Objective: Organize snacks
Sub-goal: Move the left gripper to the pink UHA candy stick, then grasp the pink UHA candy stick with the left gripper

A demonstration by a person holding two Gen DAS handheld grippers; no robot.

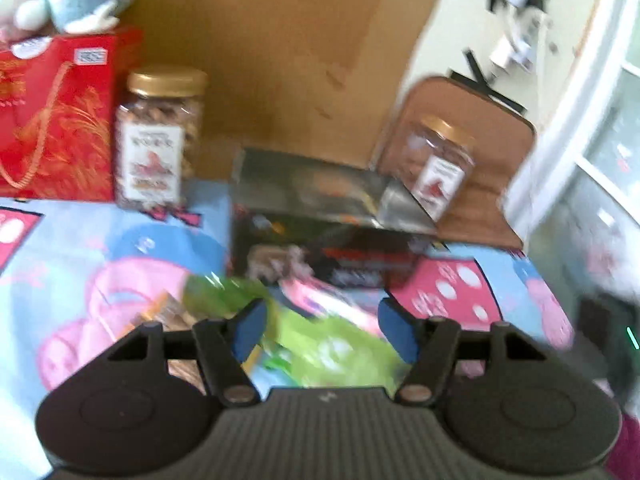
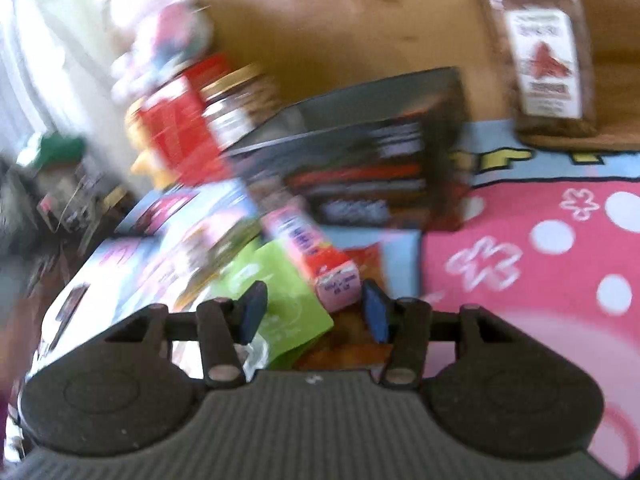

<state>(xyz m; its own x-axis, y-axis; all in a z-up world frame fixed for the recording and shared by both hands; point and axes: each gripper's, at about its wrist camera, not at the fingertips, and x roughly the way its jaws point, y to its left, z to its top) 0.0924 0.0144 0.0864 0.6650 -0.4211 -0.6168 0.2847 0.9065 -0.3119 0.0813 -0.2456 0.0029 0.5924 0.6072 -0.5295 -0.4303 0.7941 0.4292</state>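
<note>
Both tools are released. The left tool hovers over a green snack pouch at lower centre. The right tool has a pink snack box just ahead. A black carton crowds mid-frame; the pink cartoon cloth at right lies open.

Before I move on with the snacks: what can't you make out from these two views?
- Jar labels: left wrist view, print blurred.
- Black box: both views, motion blur smears its text.
- Green packet: left tool's body cuts it off.
- Pink carton: right wrist view, whether the right tool touches it.
</note>
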